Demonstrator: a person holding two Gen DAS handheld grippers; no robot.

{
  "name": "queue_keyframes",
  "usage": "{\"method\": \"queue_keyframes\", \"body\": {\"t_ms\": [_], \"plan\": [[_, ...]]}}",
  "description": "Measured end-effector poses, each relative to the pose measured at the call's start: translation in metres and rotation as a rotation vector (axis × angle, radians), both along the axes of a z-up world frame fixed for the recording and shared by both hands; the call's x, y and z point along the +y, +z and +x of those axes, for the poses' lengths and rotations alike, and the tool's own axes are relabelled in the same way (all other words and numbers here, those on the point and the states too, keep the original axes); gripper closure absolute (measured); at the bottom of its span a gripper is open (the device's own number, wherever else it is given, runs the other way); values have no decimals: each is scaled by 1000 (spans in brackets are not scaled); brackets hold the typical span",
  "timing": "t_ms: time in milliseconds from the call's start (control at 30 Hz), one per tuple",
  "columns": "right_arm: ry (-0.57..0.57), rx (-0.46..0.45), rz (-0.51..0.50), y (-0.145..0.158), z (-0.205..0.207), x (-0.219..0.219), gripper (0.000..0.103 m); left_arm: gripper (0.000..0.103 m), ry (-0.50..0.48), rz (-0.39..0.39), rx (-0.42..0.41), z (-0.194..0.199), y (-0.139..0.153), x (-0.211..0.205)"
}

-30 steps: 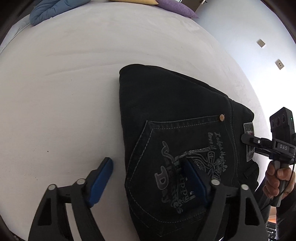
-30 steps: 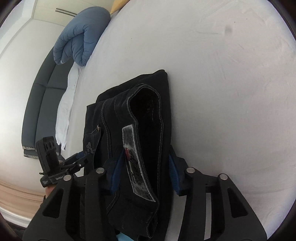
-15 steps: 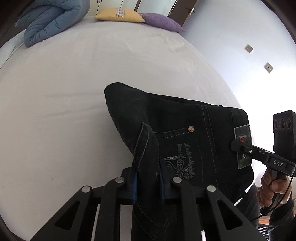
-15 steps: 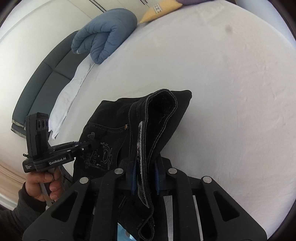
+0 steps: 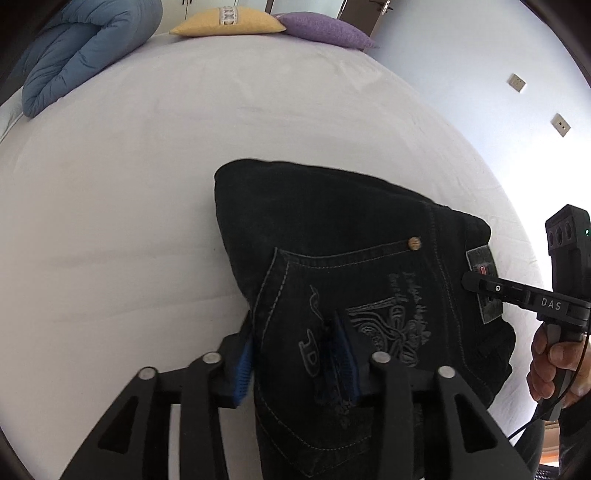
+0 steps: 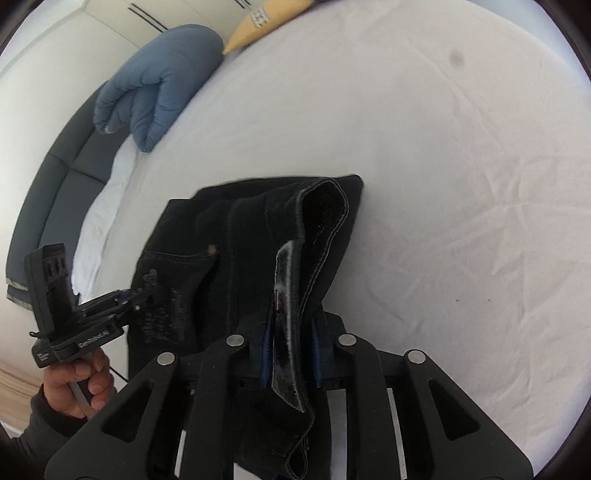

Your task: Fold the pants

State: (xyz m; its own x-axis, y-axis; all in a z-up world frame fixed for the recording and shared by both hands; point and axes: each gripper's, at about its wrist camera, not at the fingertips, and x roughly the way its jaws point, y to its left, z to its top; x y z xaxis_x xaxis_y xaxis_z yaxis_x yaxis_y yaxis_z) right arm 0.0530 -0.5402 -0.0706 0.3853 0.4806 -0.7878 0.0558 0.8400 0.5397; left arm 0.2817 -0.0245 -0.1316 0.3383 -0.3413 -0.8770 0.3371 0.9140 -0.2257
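Observation:
Folded black jeans (image 5: pixel 332 236) with a stitched back pocket lie on the white bed (image 5: pixel 129 184). My left gripper (image 5: pixel 295 362) has its blue pads (image 5: pixel 243 365) partly apart, with the pocket-side edge of the jeans between them. My right gripper (image 6: pixel 290 347) is shut on the waistband with the grey label (image 6: pixel 286 295), holding it raised off the bed. The jeans (image 6: pixel 243 236) bunch up ahead of it. Each gripper shows in the other's view, the right (image 5: pixel 476 284) and the left (image 6: pixel 133 295).
A blue duvet (image 5: pixel 74 48), a yellow pillow (image 5: pixel 225 22) and a purple pillow (image 5: pixel 325 29) sit at the bed's far end. A grey sofa (image 6: pixel 55 192) stands beyond the bed's left edge. A wall with sockets (image 5: pixel 517 83) is on the right.
My left gripper shut on the jeans half a second ago and its pads have now spread partly apart. The right gripper closed on the waistband and stays shut, lifting it.

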Motion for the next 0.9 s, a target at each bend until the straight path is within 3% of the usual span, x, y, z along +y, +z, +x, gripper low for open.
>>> {"method": "queue_keyframes", "body": {"t_ms": [100, 167, 233, 300, 367, 400, 467, 533, 567, 633, 700, 767, 833, 900], "plan": [[-46, -38, 109, -11, -8, -10, 76, 20, 34, -5, -17, -3, -12, 6], [-76, -38, 129, -10, -13, -15, 69, 20, 39, -14, -30, -9, -11, 10], [-120, -57, 81, 3, -25, -17, 52, 20, 59, -1, -65, -16, -1, 11], [-168, -99, -17, 25, -43, -16, 46, 20, 95, -13, -192, -34, 29, 24], [-192, -182, -101, 54, -74, -3, 46, 15, 134, 8, -382, -65, 66, 30], [-204, -246, -162, 74, -89, 3, 46, 0, 167, 27, -488, -83, 85, 33], [-221, -375, -256, 116, -120, 20, 43, 0, 225, 22, -666, -122, 117, 42], [-257, -543, -350, 161, -156, 41, 22, 0, 251, 0, -823, -159, 152, 46], [-285, -648, -396, 183, -178, 51, 18, 0, 267, 14, -879, -171, 167, 43], [-334, -800, -477, 216, -210, 68, 3, 0, 287, 47, -962, -189, 192, 40], [-390, -946, -572, 250, -243, 86, 0, 0, 310, 50, -1018, -215, 218, 63], [-422, -1052, -628, 281, -270, 100, 0, 0, 334, 2, -1050, -236, 242, 79], [-443, -1072, -642, 304, -285, 108, 0, 0, 335, -33, -1064, -257, 262, 88], [-468, -1095, -648, 322, -301, 115, 0, 0, 303, -2, -1075, -269, 277, 92]]}}
